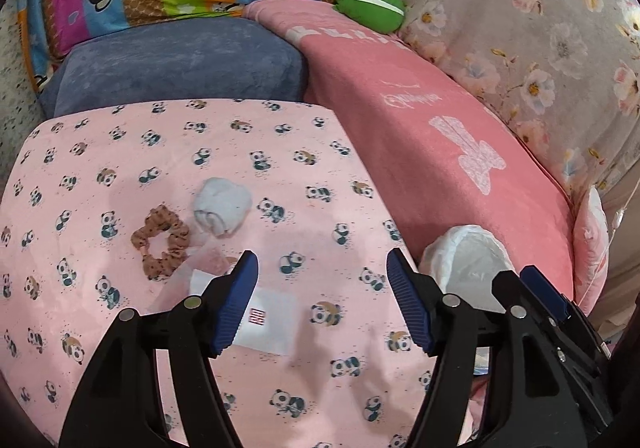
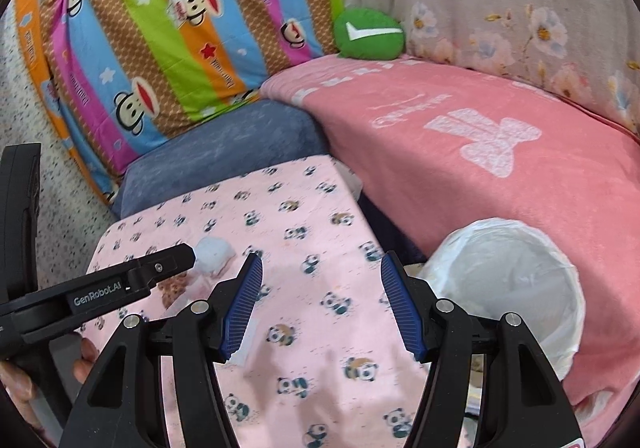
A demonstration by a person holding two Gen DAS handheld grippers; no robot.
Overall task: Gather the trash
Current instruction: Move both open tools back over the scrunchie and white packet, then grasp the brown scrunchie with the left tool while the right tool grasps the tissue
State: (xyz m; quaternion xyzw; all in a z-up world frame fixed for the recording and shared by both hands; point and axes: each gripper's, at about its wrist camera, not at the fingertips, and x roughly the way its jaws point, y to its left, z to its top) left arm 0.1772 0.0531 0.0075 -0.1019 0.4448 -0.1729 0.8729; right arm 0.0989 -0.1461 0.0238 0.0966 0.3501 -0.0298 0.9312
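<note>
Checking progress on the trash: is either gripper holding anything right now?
Nothing is held: left gripper and right gripper both hang open over the panda sheet.

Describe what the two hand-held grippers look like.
Both match: the left hand-held gripper and right hand-held gripper have glossy black plastic linkage arms with silver pivot pins and blue ribbed finger pads. White "GenRobot.AI" lettering marks the left one's side.

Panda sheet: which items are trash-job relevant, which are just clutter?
Job:
crumpled tissue
clear wrapper
white paper slip
lined bin
left gripper and right gripper, both open

Lying about:
brown scrunchie
green cushion
blue pillow
</note>
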